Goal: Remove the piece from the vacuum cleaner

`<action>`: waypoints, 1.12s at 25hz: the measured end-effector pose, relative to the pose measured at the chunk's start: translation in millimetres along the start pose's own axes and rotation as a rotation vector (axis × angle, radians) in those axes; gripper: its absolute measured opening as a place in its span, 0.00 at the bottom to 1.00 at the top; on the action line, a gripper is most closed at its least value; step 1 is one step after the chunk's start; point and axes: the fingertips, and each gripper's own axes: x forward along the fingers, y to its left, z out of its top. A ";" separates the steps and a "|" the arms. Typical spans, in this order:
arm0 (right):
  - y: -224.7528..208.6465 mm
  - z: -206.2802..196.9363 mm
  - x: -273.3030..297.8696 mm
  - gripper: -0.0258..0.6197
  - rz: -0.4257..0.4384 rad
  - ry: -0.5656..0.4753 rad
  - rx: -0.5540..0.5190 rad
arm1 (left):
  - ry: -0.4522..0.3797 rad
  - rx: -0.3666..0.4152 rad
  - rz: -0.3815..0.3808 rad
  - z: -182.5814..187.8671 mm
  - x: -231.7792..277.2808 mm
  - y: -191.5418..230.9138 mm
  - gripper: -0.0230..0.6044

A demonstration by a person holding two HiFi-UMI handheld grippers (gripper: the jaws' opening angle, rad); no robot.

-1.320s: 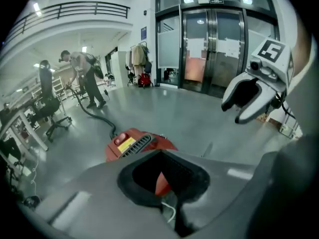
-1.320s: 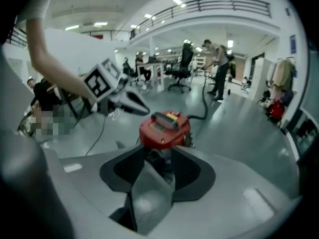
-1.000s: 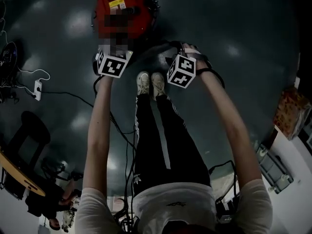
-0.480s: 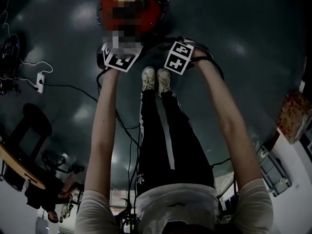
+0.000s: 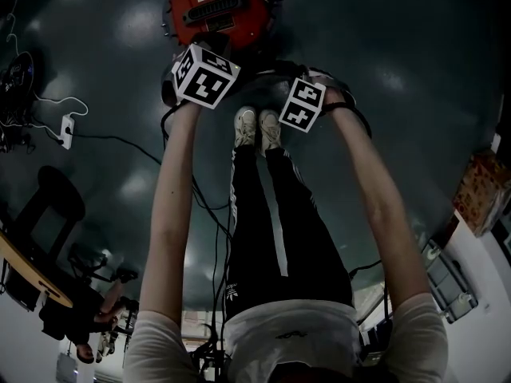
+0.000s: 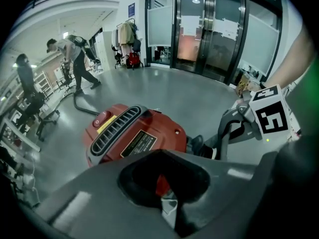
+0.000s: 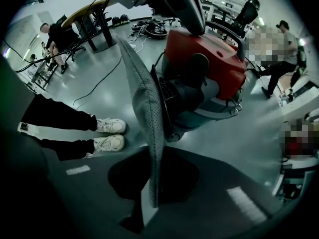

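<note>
One red vacuum cleaner [image 5: 219, 6] | left tongs [image 6: 169, 210] together | right tongs [image 7: 130, 68] together | two white shoes [image 5: 246, 126]

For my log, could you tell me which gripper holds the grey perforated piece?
The right gripper, clamped on the thin grey piece; the left gripper faces the red vacuum cleaner without it.
</note>
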 end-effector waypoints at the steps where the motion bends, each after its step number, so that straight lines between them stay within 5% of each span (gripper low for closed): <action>1: 1.6 -0.4 -0.4 0.10 -0.002 -0.005 -0.004 | 0.000 -0.002 0.000 -0.1 0.1 0.1 0.04; 28: 53.6 12.7 -11.6 0.09 -0.006 -0.118 0.096 | 0.056 -0.008 0.052 -1.4 0.0 -2.0 0.04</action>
